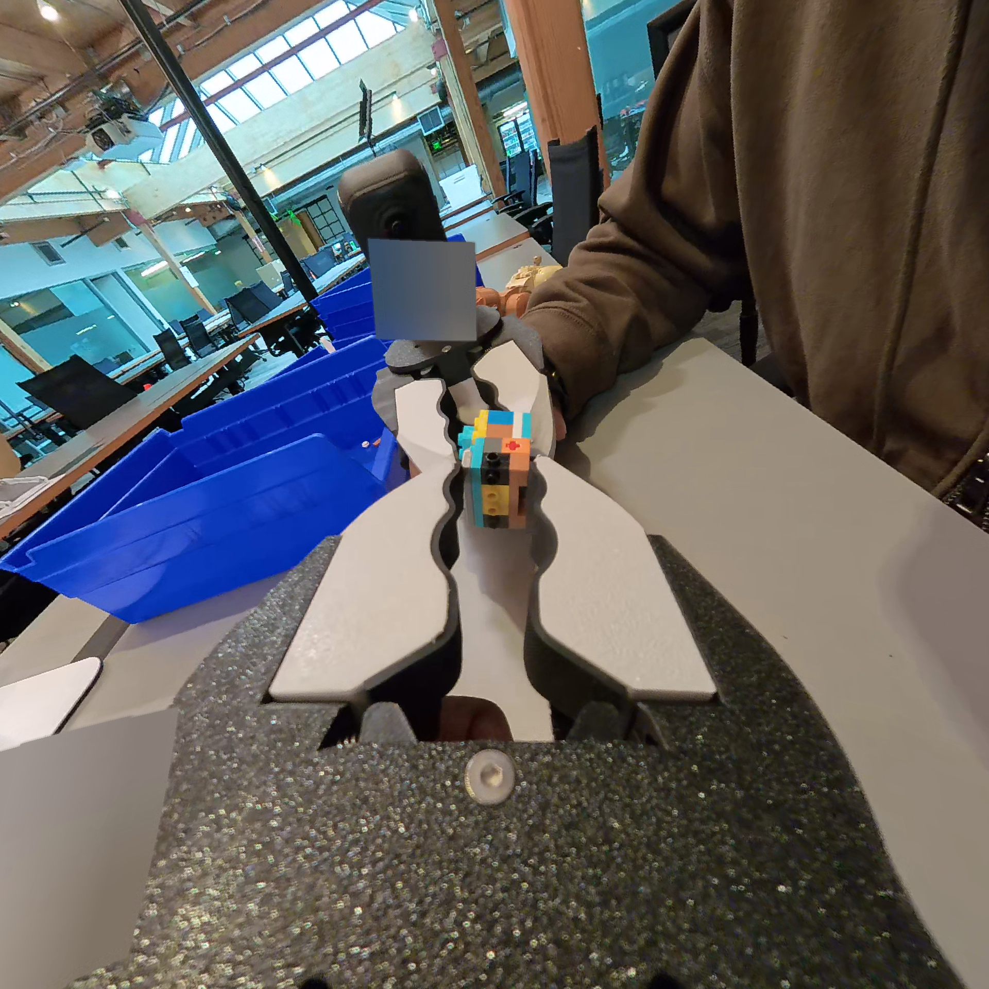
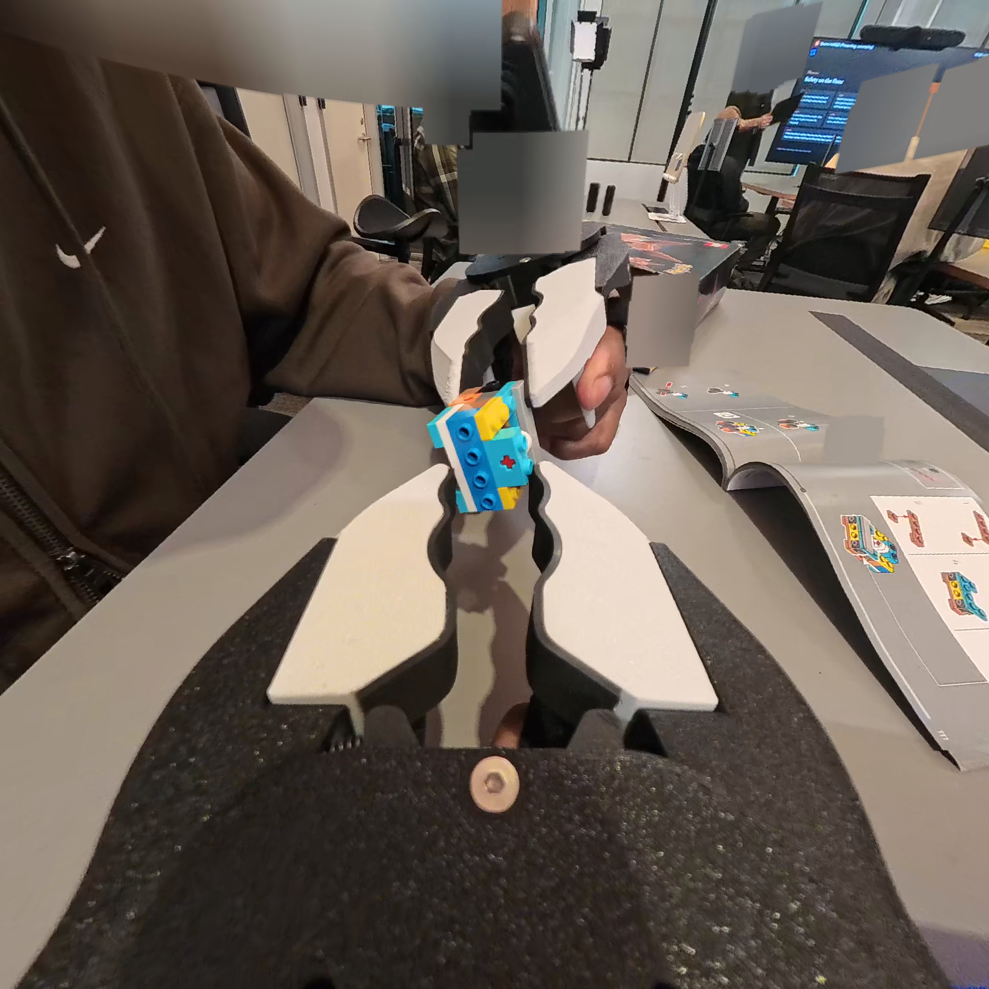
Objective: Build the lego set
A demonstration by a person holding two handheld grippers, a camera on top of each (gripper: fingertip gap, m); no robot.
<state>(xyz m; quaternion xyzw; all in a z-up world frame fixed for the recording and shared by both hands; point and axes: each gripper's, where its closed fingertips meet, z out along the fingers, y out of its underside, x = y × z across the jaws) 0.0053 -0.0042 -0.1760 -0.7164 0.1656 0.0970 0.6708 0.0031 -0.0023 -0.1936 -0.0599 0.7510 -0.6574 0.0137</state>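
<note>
A small lego assembly [image 1: 497, 481] of blue, teal, yellow, orange and black bricks is held in the air over the grey table [image 1: 749, 535]. My left gripper [image 1: 497, 468] is shut on its near end. My right gripper [image 1: 484, 433] faces it from the far side and is shut on the other end. In the right wrist view the assembly [image 2: 481, 460] shows a blue studded face and a teal brick with a red cross. There my right gripper [image 2: 492, 473] clamps its lower part and the left gripper [image 2: 495, 393] clamps its upper part. A person's hand holds each gripper.
Blue bins [image 1: 214, 508] stand on the left of the table. An open instruction booklet [image 2: 803, 455] lies to the right, with a lego box [image 2: 679, 257] behind it. A tan and orange model [image 1: 527, 278] sits behind the brown sleeve [image 1: 642, 278]. The person's body is close by. My left and right fingertips are right by each other.
</note>
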